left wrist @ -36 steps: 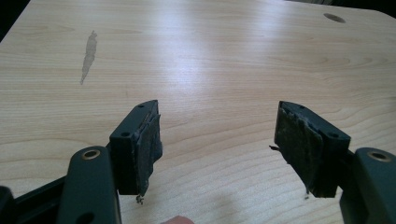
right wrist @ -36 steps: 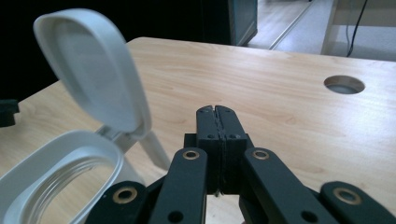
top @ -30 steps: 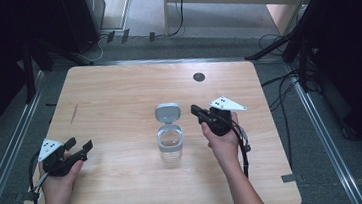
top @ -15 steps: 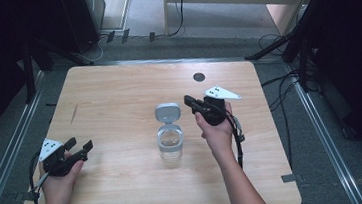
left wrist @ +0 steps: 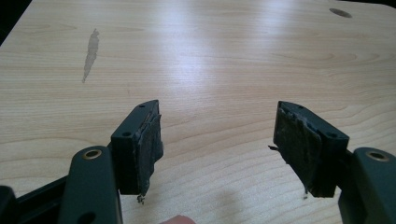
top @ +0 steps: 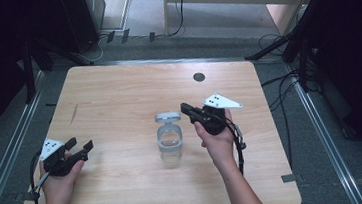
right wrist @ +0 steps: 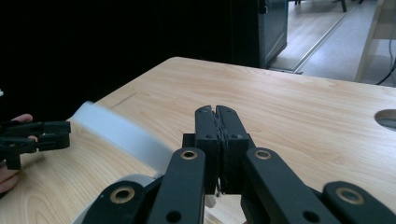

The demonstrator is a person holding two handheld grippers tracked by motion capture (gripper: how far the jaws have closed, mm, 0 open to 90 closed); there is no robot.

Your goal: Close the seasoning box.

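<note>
The left gripper (top: 79, 148) is resting near the table's (top: 118, 93) front left edge, its jaws standing wide apart with nothing between them. The clear jar (top: 170, 143) is standing mid-table, its lid (top: 168, 117) tilted up behind. Just right of the lid, the right gripper (top: 185, 107) is hovering, jaws pressed together, gripping nothing.

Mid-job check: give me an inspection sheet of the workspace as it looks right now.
Surface: wooden table, a dark streak, a round hole.
Job's things: clear jar upright at centre, its hinged lid flipped open.
Clutter: nothing seen.
Grippers: left gripper open, empty, low over the table; right gripper shut, empty, beside the lid.
Cables: one trails from each gripper; more on the floor at right.
Surroundings: grey floor, dark stands, metal rails.
</note>
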